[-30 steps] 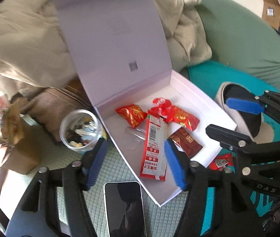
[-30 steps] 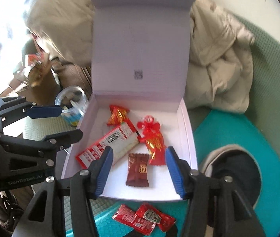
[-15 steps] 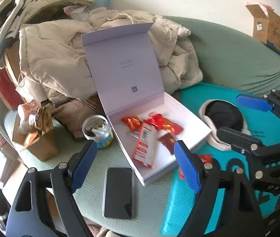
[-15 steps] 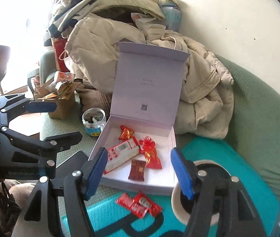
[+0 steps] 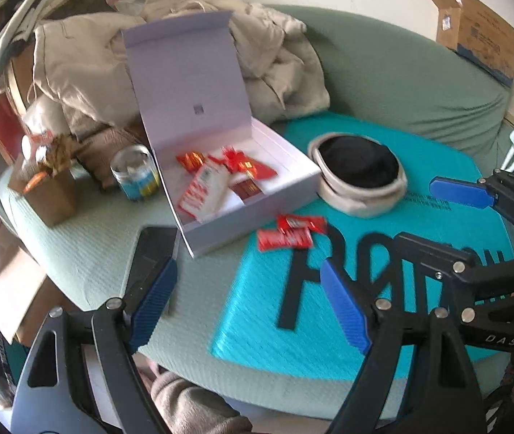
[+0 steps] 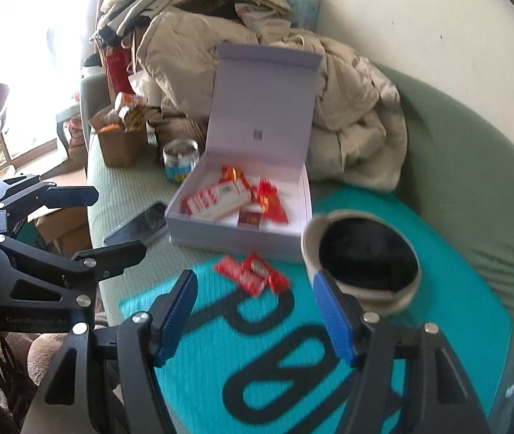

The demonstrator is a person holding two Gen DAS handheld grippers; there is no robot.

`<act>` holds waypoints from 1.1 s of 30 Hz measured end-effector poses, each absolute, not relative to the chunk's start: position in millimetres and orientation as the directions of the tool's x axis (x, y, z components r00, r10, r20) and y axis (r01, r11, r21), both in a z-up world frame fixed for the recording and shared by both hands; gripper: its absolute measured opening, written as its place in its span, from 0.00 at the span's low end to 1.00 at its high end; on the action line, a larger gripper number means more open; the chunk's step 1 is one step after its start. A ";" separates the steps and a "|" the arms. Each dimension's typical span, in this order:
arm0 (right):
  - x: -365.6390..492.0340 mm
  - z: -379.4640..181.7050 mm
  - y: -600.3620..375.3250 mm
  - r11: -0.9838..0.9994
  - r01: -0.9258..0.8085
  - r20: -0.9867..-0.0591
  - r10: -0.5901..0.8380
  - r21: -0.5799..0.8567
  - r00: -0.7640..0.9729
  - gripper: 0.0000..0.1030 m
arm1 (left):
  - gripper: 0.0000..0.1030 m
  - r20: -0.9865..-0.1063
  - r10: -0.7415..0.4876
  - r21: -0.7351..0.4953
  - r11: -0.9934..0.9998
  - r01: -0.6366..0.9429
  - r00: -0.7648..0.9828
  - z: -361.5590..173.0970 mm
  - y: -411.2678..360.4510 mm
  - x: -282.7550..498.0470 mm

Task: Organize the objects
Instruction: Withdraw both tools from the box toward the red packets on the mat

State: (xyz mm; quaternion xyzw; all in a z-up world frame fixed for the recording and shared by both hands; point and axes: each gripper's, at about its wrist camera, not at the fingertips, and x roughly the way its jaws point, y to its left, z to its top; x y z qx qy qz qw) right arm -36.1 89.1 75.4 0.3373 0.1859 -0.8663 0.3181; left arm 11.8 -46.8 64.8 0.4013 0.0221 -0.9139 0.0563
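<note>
We work over a green sofa (image 6: 474, 166) carrying a teal mat (image 6: 449, 282). On it sits the open white box (image 6: 242, 229), lid upright, already holding several wrapped snacks (image 6: 235, 199). A beige hat (image 6: 362, 264) lies just beside the box. The red sachets (image 6: 253, 275) remain outside, on the mat near the box's front wall. We judge them light, thin, limp and slippery; pinch one across its flat middle or sealed edge. The left claw (image 5: 248, 300) and right claw (image 6: 257, 320) both hover spread, holding nothing. Compared with one second earlier, both claws have drawn well back from the box.
</note>
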 end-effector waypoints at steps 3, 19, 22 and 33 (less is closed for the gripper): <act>-26.6 61.3 105.7 -0.729 0.678 -0.726 -0.418 -0.092 -0.547 0.66 | 0.79 -0.753 -0.085 0.003 -0.992 0.127 -0.652 52.9 -32.3 21.4; -24.8 4.1 146.6 -0.745 0.666 -0.802 -0.374 -0.040 -0.466 0.65 | 0.79 -0.824 -0.038 -0.036 -0.992 0.120 -0.566 -0.8 -3.1 18.3; -32.9 -3.9 142.2 -0.747 0.664 -0.812 -0.365 -0.037 -0.456 0.65 | 0.79 -0.827 -0.026 -0.047 -0.992 0.115 -0.562 -9.0 -9.3 8.9; -69.8 -22.2 78.5 -0.704 0.707 -0.797 -0.391 -0.063 -0.460 0.65 | 0.78 -0.853 0.016 -0.103 -0.985 0.138 -0.522 -41.6 -72.4 -28.8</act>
